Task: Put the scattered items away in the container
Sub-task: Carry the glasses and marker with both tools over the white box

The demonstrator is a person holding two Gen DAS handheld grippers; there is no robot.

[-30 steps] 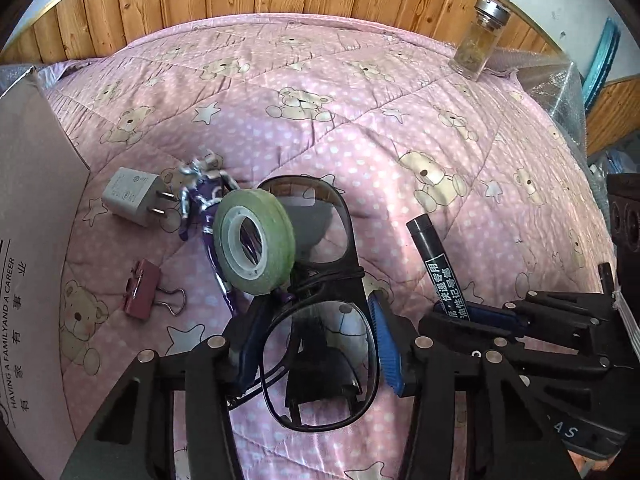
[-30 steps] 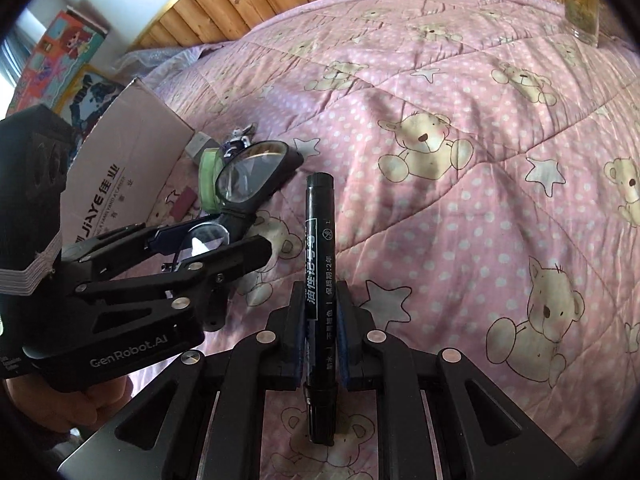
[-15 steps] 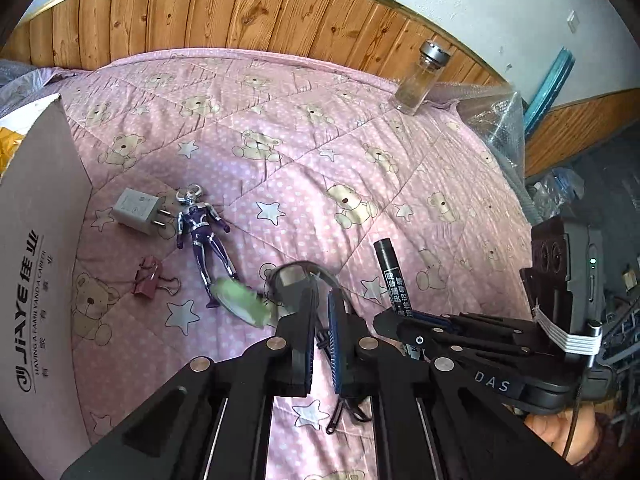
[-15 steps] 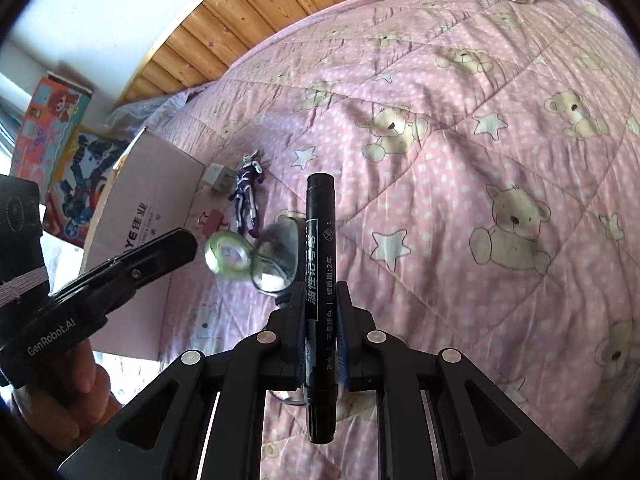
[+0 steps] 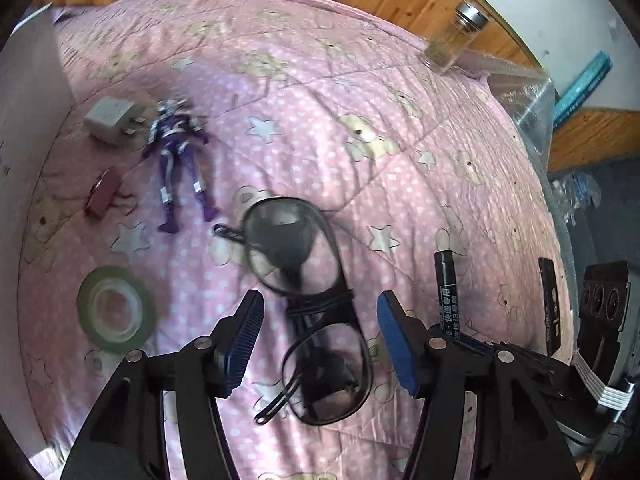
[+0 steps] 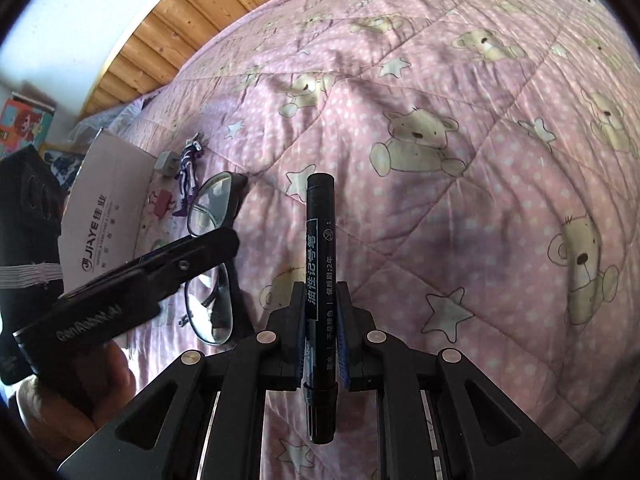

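Note:
My left gripper (image 5: 320, 340) is open, its blue pads (image 5: 244, 340) on either side of black-framed glasses (image 5: 296, 248) that lie folded on the pink quilt. A green tape roll (image 5: 116, 316) lies flat to the left of the pads. Farther left are a purple toy figure (image 5: 178, 160), a white charger (image 5: 108, 122) and a red binder clip (image 5: 102, 194), close to the cardboard box (image 5: 28, 120). My right gripper (image 6: 320, 312) is shut on a black marker (image 6: 320, 260) and holds it above the quilt, to the right of the glasses (image 6: 216, 216) and the box (image 6: 104, 216).
A glass bottle (image 5: 456, 36) with a metal lid stands at the quilt's far right corner beside clear plastic wrap (image 5: 528, 96). Wooden panelling (image 6: 168, 28) runs behind the bed. A hand (image 6: 80, 392) holds the left gripper's handle.
The left gripper shut and rose half a second ago, and is now open and low over the glasses. The tape roll fell off the glasses to the left. The right keeps the marker.

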